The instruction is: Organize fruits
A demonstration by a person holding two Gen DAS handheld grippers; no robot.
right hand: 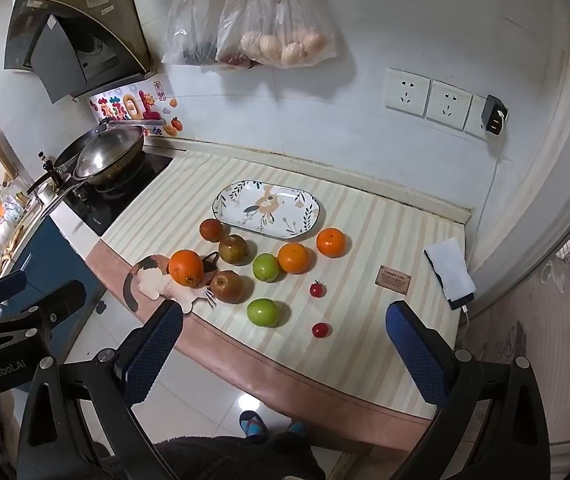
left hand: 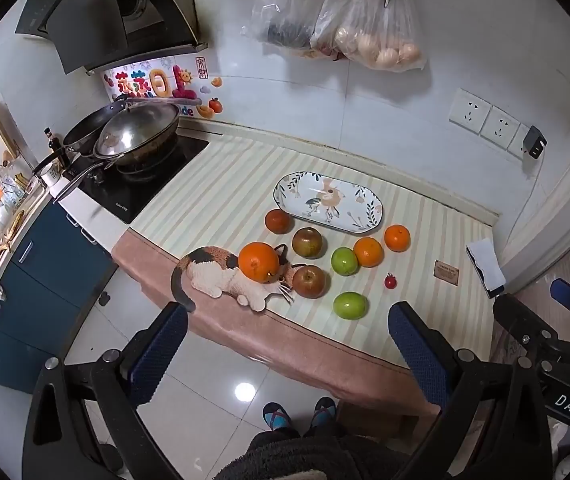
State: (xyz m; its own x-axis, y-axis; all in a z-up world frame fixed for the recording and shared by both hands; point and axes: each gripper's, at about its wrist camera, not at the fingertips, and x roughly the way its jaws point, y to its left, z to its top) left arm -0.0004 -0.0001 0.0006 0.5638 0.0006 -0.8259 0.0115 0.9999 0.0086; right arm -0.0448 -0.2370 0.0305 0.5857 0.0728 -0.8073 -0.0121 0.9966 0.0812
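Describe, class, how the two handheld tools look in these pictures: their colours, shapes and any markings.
Each tool, the left tool and the right tool, has two flat blue fingers with a dotted grip texture, mounted on black angular linkage arms with silver round bolts. White lettering marks the black bodies: "DAS" on one, "GenRobot.AI" on the other. No cables show.

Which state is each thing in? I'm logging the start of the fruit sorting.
left gripper: open, empty
right gripper: open, empty
plate: empty, flat on the mat
big orange: resting on the cat figure
wok: on the stove
egg bag: hanging on the wall
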